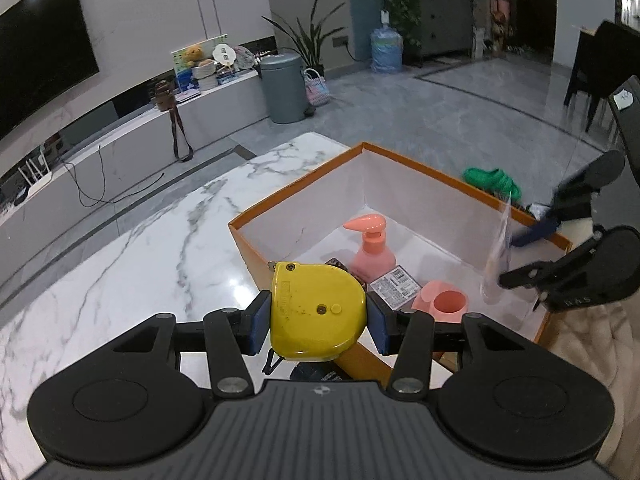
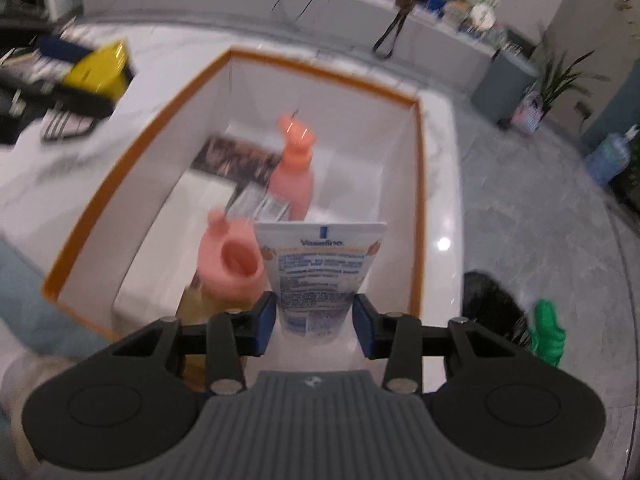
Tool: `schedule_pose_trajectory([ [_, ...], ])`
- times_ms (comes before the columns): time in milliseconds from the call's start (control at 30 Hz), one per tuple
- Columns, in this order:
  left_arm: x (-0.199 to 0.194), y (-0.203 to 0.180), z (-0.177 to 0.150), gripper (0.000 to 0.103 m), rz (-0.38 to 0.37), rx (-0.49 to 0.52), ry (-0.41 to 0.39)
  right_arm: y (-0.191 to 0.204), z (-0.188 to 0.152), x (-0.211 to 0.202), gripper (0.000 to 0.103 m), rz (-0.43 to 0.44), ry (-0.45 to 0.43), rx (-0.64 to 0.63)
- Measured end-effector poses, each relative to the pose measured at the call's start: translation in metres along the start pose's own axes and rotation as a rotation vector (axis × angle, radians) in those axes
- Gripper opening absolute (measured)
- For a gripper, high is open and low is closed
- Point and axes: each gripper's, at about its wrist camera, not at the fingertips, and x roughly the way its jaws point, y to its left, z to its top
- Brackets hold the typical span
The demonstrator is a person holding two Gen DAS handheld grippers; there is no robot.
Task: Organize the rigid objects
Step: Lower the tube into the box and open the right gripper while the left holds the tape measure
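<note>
White marble table [image 1: 160,248] stands in a living room with a grey tiled floor and a dark wall screen [image 1: 40,68]. On it I see an orange-rimmed box [image 1: 400,164] holding a pink pump bottle [image 1: 372,254]. My left gripper [image 1: 318,318] clamps a yellow tape measure [image 1: 316,312] beside the box. My right gripper [image 2: 315,324] holds a tube [image 2: 320,268] marked "Vaseline" over the box, fingers against its sides.

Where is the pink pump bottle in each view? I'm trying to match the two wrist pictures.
Left wrist: pink pump bottle stands upright inside the orange-rimmed box, right of centre, beyond the yellow tape measure.
Right wrist: pink pump bottle, blurred, centre, in the same box.
Shared landmark: the pink cup beside it.
</note>
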Motion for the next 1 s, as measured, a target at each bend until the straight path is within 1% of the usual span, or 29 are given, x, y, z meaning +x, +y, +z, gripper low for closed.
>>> schedule_pose_trajectory([
  [100,0.005,-0.001,0.000,0.056,-0.001,0.014,0.013,-0.003,-0.001,0.011,0.000,0.038,0.075,0.018],
  [167,0.009,-0.001,0.001,0.056,0.000,0.020,0.021,-0.004,0.002,0.020,0.000,0.038,0.096,0.017],
  [500,0.016,0.000,-0.003,0.057,-0.023,0.022,0.034,0.001,0.015,0.039,0.000,0.061,0.080,-0.003],
  [567,0.019,0.001,-0.003,0.056,-0.030,0.014,0.030,0.001,0.019,0.041,0.004,0.057,0.077,-0.013],
  [633,0.022,0.000,-0.002,0.056,-0.038,0.006,0.025,0.000,0.022,0.042,0.004,0.059,0.079,-0.023],
  [800,0.027,-0.005,0.001,0.057,-0.066,0.007,0.010,0.000,0.029,0.048,0.004,0.064,0.079,-0.064],
  [867,0.030,-0.007,0.002,0.056,-0.072,0.009,0.010,0.000,0.034,0.053,0.004,0.051,0.080,-0.087],
  [1000,0.036,-0.011,0.006,0.056,-0.091,0.005,0.011,0.000,0.042,0.069,0.005,0.036,0.122,-0.157],
])
